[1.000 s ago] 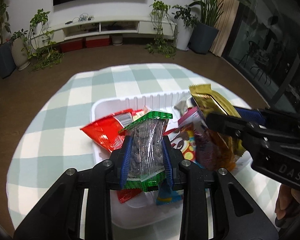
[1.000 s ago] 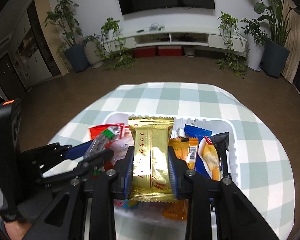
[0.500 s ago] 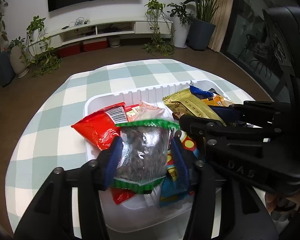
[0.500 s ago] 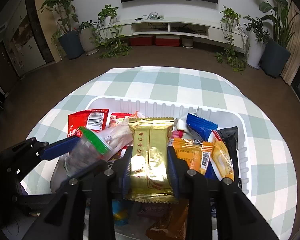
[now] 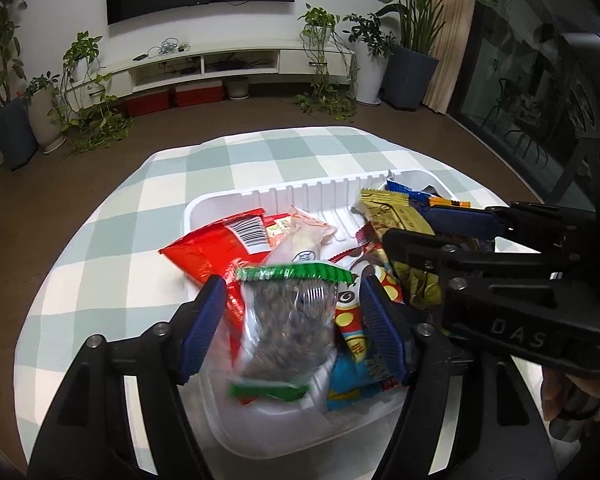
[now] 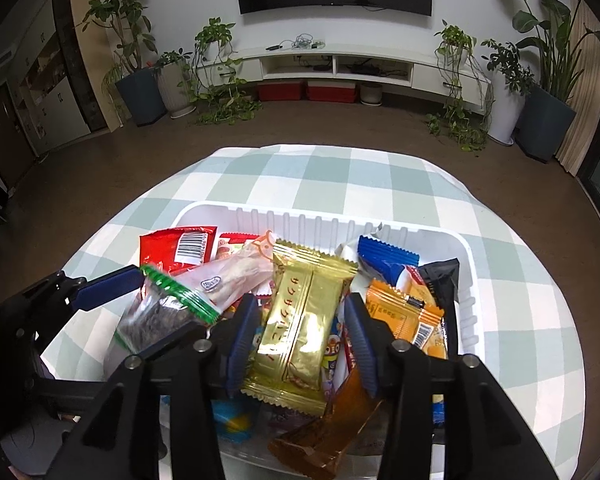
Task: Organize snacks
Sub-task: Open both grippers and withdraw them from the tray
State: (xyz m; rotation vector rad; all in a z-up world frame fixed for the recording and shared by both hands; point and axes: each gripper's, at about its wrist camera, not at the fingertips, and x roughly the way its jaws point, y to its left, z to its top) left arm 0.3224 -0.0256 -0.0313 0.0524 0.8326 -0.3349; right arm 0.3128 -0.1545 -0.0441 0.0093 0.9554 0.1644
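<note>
A white ribbed tray (image 5: 300,196) (image 6: 466,276) full of snack packs sits on a checked tablecloth. My left gripper (image 5: 290,328) is open over the tray's near left; a clear, green-edged pack of dark seeds (image 5: 288,320) (image 6: 156,316) lies loose between its fingers, blurred. My right gripper (image 6: 300,332) is open around a gold pack (image 6: 300,320) (image 5: 396,216), which lies on the pile in the tray's middle. A red pack (image 5: 216,248) (image 6: 176,248) lies at the tray's left; orange (image 6: 408,316) and blue (image 6: 384,258) packs lie at its right.
The round table's checked cloth (image 5: 112,240) (image 6: 520,320) surrounds the tray, and its edge drops to a brown floor. A TV console (image 6: 340,64) and potted plants stand far behind. The right gripper's body (image 5: 520,280) crosses the left wrist view.
Both grippers have opened and let go of their packs. The seed pack has dropped between the left fingers; the gold pack has settled onto the pile. Both grippers have lowered toward the tray.
</note>
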